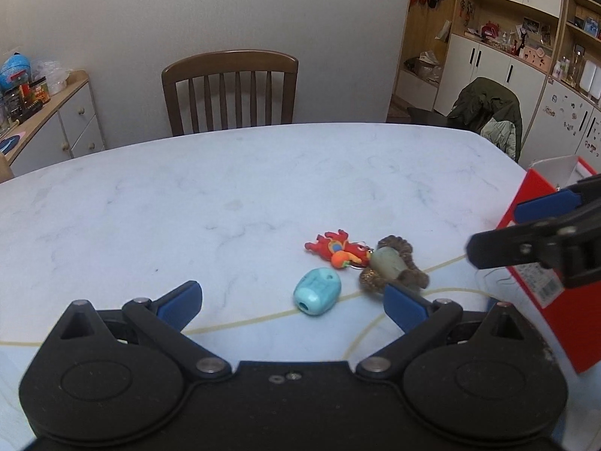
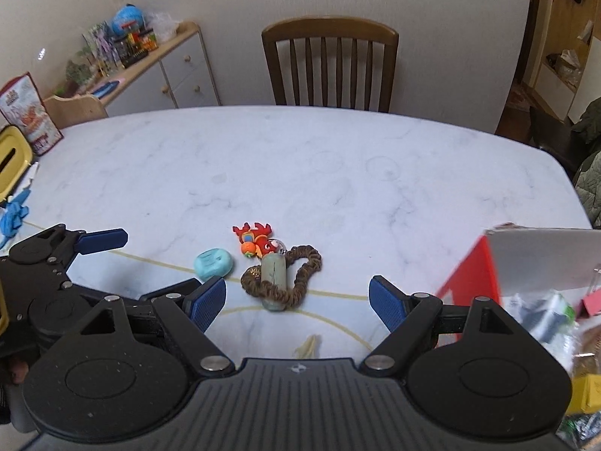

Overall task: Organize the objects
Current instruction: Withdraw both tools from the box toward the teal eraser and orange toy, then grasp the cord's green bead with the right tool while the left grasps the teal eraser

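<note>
From the left wrist, a pale marbled surface [image 1: 225, 195] fills the middle, with a wooden chair [image 1: 230, 90] pushed to its far edge against a plain wall. A low cabinet [image 1: 56, 112] stands left of the chair, and tall cupboards [image 1: 507, 37] line the room to the right. The surface around the chair side lies bare. The left gripper [image 1: 293, 302] has its fingers [image 1: 180, 302] spread wide, holding nothing. A blue bead [image 1: 317, 291] lies between them, just ahead. Beyond it sit a red toy [image 1: 336, 250] and a brown cord [image 1: 394, 267] looped around a pale green cylinder [image 1: 387, 263]. A red box [image 1: 544, 263] stands at the right edge, with the other gripper in front of it.

From the right wrist, the same surface [image 2: 300, 158] runs to the chair [image 2: 330, 64]. The right gripper [image 2: 296, 302] has its fingers [image 2: 387, 306] spread apart and empty. The cylinder [image 2: 274, 272] and cord [image 2: 300, 270] lie just ahead between them; the toy [image 2: 255, 242] lies beyond and the bead [image 2: 212, 262] to the left. The left gripper [image 2: 154, 263] sits left, the box [image 2: 473, 274] right.
</note>
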Motion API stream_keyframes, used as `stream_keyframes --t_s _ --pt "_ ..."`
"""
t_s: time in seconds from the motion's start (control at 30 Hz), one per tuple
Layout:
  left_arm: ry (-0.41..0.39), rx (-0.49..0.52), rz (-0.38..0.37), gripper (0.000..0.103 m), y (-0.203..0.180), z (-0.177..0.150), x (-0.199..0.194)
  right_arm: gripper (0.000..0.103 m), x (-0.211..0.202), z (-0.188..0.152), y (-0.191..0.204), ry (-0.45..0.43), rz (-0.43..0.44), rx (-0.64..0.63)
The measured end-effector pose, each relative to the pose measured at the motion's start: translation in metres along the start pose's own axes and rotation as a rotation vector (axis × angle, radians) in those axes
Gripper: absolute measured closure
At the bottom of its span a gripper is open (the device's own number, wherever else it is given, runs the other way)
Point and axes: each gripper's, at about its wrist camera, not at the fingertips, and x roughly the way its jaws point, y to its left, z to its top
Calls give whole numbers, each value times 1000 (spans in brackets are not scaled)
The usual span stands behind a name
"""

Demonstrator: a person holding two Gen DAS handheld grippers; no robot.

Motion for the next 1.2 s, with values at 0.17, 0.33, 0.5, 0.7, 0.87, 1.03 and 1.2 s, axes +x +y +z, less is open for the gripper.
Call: stream_keyframes --t_s 0.17,0.33,0.5,0.7,0.87,1.03,1.2 --pt "0 23 -2 1 1 -1 14 19 28 7 2 35 14 4" --pt "12 29 -12 3 1 -2 27 32 50 12 1 68 28 27" --pt "8 35 -21 9 0 -3 33 50 67 14 1 94 33 37" --pt "-3 51 -41 26 -3 -2 35 63 76 17 5 101 57 36" --pt "-3 43 -56 39 -3 -1 37 69 84 18 9 115 68 34" --pt "5 30 -64 48 -2 -2 37 77 87 19 9 113 77 48" --pt "12 28 -76 60 -3 -2 38 82 84 17 9 99 73 54"
